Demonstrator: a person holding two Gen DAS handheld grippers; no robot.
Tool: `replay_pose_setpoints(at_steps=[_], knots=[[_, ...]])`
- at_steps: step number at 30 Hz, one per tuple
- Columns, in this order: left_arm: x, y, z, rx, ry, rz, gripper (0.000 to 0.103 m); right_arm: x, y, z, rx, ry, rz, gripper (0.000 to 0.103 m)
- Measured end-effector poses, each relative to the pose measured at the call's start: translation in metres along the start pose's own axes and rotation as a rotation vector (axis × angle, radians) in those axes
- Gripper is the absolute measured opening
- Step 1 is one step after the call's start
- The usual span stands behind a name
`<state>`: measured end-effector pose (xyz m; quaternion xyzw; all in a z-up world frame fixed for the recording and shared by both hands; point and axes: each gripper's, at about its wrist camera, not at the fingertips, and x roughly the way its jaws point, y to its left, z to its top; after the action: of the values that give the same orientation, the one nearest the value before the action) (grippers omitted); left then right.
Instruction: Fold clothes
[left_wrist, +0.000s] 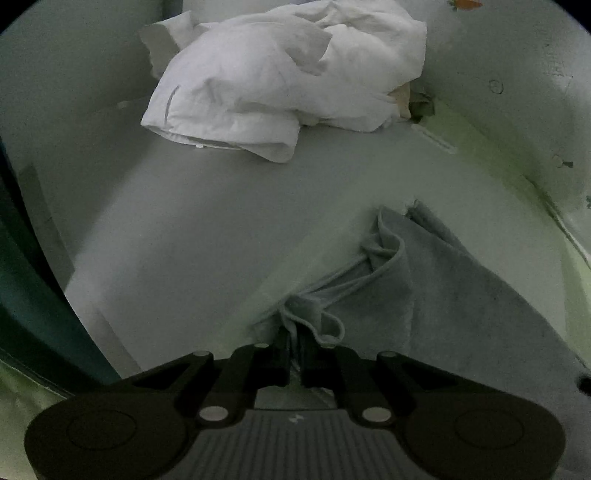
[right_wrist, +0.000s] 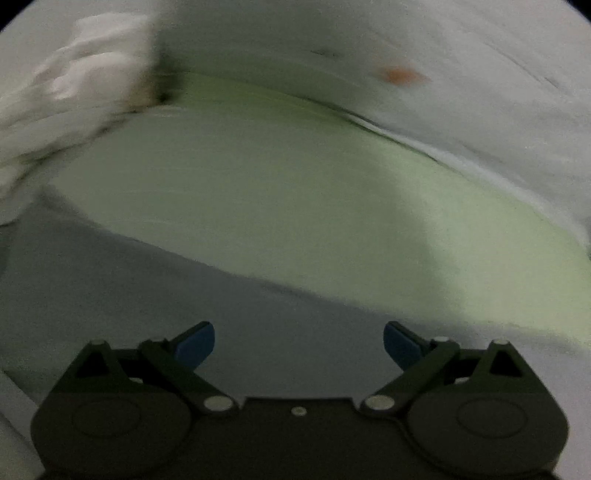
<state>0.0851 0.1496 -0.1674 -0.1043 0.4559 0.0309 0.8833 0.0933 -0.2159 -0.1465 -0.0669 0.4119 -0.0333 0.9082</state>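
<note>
A: Left wrist view. What's the left gripper (left_wrist: 294, 349) doing?

B: Jaws drawn together on a bunched corner of the grey garment (left_wrist: 424, 295). Fabric puckers right at the fingers, with a loop of hem curling just to the right of them.

A: Where does the rest of that garment lie?

B: Spread over the desk (left_wrist: 166, 229), running from the gripper toward the right and away, with a fold ridge and a thin cord or seam line crossing it. Its far edge lies near the pale green strip along the wall (left_wrist: 498, 110).

A: Anything else on the surface?

B: A crumpled white garment (left_wrist: 280, 85) heaped at the far end, well apart from the grey one. Something brownish shows under its right edge; can't identify it.

A: Right wrist view?

B: Heavily blurred. The right gripper (right_wrist: 298, 345) has its jaws spread wide, blue pads (right_wrist: 197, 345) visible, nothing between them. Grey surface beneath, pale green area beyond, white cloth smeared at upper left. An orange spot (right_wrist: 399, 75) on the white wall behind.
</note>
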Motion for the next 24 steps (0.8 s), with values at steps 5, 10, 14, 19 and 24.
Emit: replay_pose_setpoints(at_steps=[5,10,14,19,24], knots=[[-0.001,0.002,0.0,0.013,0.0,-0.012,0.006,0.024,0.067,0.045,-0.115,-0.057,0.163,0.085],[-0.001,0.003,-0.001,0.02,0.003,-0.022,0.007,0.029,0.131,0.072,-0.244,-0.088,0.365,0.049],[-0.001,0.002,0.0,0.037,0.002,-0.024,0.009,0.04,0.172,0.072,-0.393,-0.038,0.42,0.029],[-0.004,0.005,0.002,0.036,-0.01,-0.034,0.005,0.036,0.169,0.07,-0.387,-0.076,0.423,0.001],[-0.022,0.011,0.01,0.011,-0.102,-0.025,0.002,0.013,0.149,0.09,-0.318,-0.241,0.337,0.001]])
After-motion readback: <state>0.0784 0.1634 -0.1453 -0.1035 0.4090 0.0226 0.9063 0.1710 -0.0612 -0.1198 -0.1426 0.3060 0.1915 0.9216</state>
